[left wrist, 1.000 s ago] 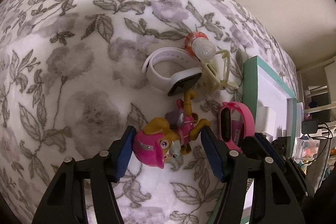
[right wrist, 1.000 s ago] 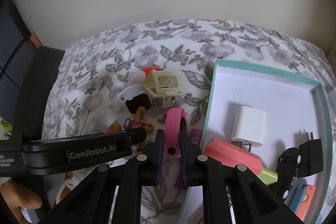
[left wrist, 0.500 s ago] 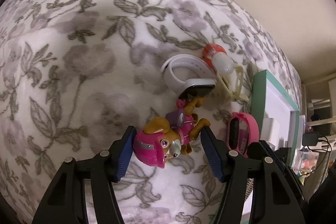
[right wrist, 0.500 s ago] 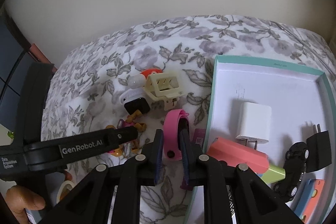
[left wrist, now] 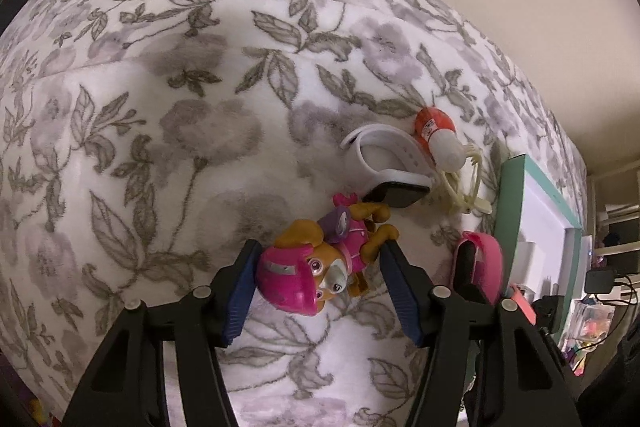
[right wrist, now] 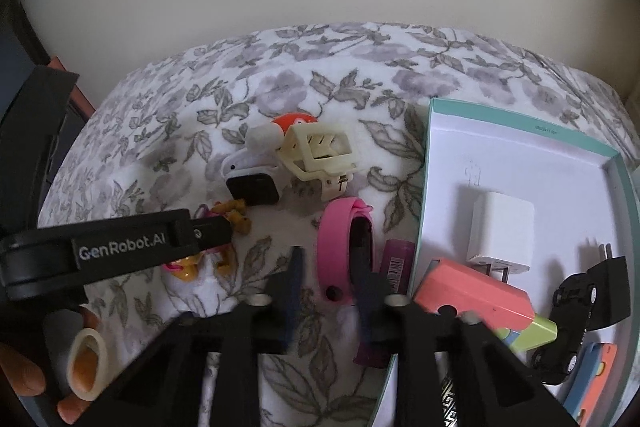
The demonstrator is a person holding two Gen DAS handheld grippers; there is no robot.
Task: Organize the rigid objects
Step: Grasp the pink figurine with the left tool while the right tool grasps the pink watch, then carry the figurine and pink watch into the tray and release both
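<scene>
Toy dog (left wrist: 320, 267): lies on your flowered bed cover (left wrist: 160, 147), between the closing jaws of your left gripper (left wrist: 316, 291); the near pad meets its pink helmet, the other stands just off.

Pink wristband (right wrist: 344, 251): between the narrowing jaws of your right gripper (right wrist: 328, 303), whether gripped you cannot tell.

White watch (right wrist: 252, 179), cream clip (right wrist: 320, 155), orange-capped toy (right wrist: 288, 125): clustered farther off.

Teal box (right wrist: 520, 131): right, holding white charger (right wrist: 500, 231).
</scene>
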